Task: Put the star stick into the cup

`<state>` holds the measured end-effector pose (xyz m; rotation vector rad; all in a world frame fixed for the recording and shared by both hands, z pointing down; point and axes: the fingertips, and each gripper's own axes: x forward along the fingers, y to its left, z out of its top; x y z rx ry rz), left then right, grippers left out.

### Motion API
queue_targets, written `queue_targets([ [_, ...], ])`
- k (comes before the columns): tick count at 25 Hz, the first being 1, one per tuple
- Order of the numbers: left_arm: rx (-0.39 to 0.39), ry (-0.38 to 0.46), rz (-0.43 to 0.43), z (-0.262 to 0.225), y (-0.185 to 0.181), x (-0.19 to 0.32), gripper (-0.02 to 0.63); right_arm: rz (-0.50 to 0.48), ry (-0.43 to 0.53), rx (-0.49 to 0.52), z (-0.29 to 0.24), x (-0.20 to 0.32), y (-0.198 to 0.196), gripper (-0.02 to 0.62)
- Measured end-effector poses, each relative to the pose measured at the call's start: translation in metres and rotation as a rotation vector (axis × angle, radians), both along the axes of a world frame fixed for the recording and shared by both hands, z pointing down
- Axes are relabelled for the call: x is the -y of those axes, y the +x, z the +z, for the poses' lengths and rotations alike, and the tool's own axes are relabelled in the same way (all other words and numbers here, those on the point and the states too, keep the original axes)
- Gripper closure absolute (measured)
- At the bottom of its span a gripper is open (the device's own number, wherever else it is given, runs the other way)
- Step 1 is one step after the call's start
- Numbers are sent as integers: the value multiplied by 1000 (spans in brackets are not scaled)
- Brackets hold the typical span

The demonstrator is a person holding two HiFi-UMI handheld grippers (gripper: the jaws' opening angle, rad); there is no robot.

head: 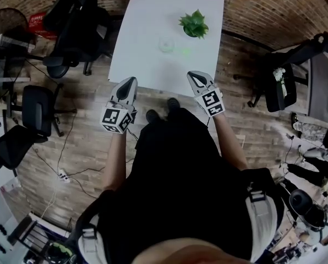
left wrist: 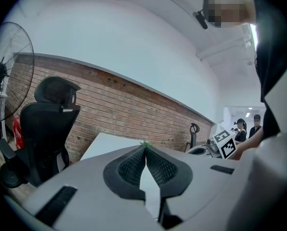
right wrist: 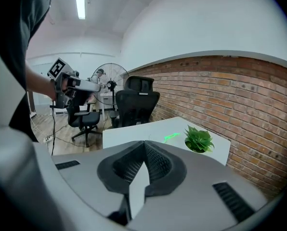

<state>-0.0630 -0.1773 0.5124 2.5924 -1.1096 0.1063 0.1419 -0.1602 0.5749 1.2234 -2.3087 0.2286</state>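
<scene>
On the white table (head: 153, 21) lies the green star stick (head: 186, 52), just right of a clear cup (head: 166, 44). The stick also shows as a green streak (right wrist: 171, 137) in the right gripper view. My left gripper (head: 132, 80) hovers at the table's near edge, left of the cup; its jaws are shut with nothing between them (left wrist: 145, 146). My right gripper (head: 192, 75) hangs over the near edge on the right, short of the stick, shut and empty (right wrist: 144, 143). The cup cannot be made out in either gripper view.
A potted green plant (head: 193, 24) stands on the table beyond the stick, plant (right wrist: 198, 139) near the right edge. Black office chairs (head: 76, 32) stand left of the table, another chair (head: 285, 70) on the right. Brick floor with cables surrounds the table.
</scene>
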Motion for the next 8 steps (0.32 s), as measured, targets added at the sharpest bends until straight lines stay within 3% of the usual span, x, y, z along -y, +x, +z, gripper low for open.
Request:
queue_targets([
  [8,30,-8,-50,-5,17,-1,584,-35,4,10,3,18,24,597],
])
